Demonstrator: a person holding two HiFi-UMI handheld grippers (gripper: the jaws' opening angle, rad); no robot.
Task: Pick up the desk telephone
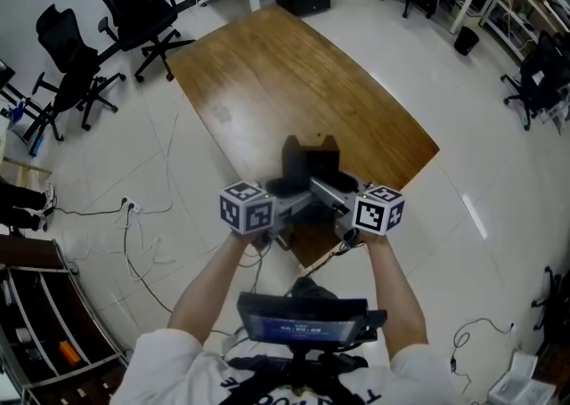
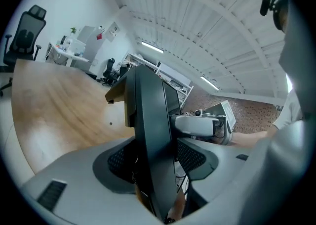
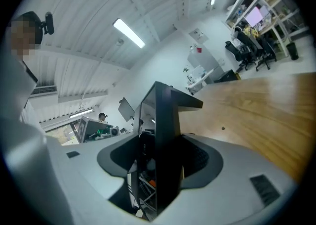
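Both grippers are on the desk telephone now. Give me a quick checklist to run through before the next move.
1. Left gripper closed on the desk telephone: ok, pads against both faces.
2. Right gripper closed on it: ok.
3. Telephone held from opposite sides: ok.
4. Telephone clear of the wooden table: cannot tell.
5. Cable below the right gripper free of snags: cannot tell.
6. Office chairs apart from the table: ok.
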